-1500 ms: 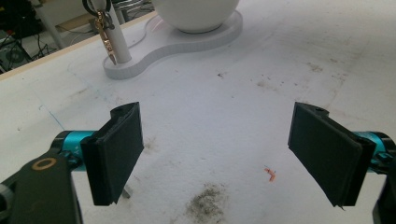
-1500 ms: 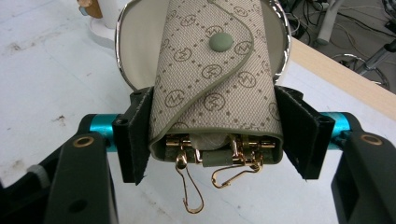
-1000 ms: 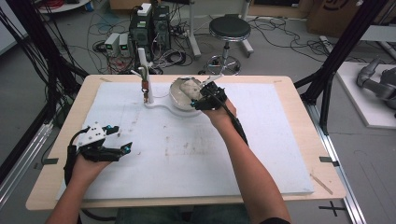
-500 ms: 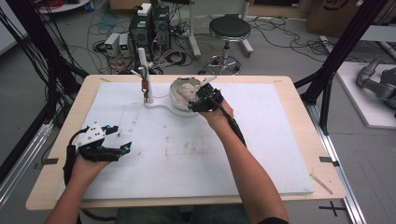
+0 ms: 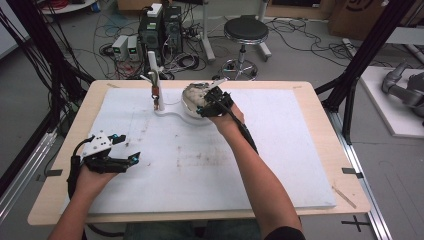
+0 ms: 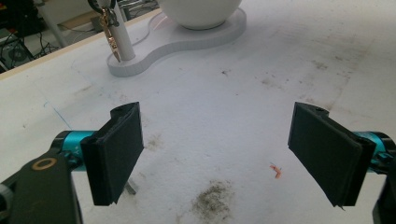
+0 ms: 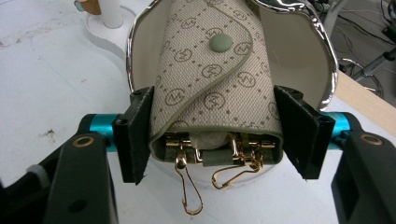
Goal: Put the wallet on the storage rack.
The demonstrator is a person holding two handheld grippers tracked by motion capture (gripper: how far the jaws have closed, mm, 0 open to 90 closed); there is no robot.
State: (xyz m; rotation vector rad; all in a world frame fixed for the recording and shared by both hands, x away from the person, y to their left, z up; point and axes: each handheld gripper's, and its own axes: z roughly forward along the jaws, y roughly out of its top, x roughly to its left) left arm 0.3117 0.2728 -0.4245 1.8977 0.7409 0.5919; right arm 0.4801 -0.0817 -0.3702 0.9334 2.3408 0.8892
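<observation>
Nothing has moved much. Cables and a round black stool (image 5: 245,30) sit behind the white-covered wooden worktop (image 5: 300,165). Right claw (image 7: 217,133) pinches a beige patterned fabric key pouch (image 7: 210,70) inside the shiny-rimmed white bowl (image 7: 299,56); left claw (image 6: 219,149) rests spread, empty.

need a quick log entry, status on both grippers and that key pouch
Right gripper shut on key pouch, over white bowl. Left gripper open, idle above the mat. Nothing in the way.

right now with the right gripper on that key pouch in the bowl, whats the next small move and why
Probably lift straight up. The right gripper has both pads against the sides of the key pouch, which is still partly inside the white bowl, and its gold hooks dangle near the rim.
</observation>
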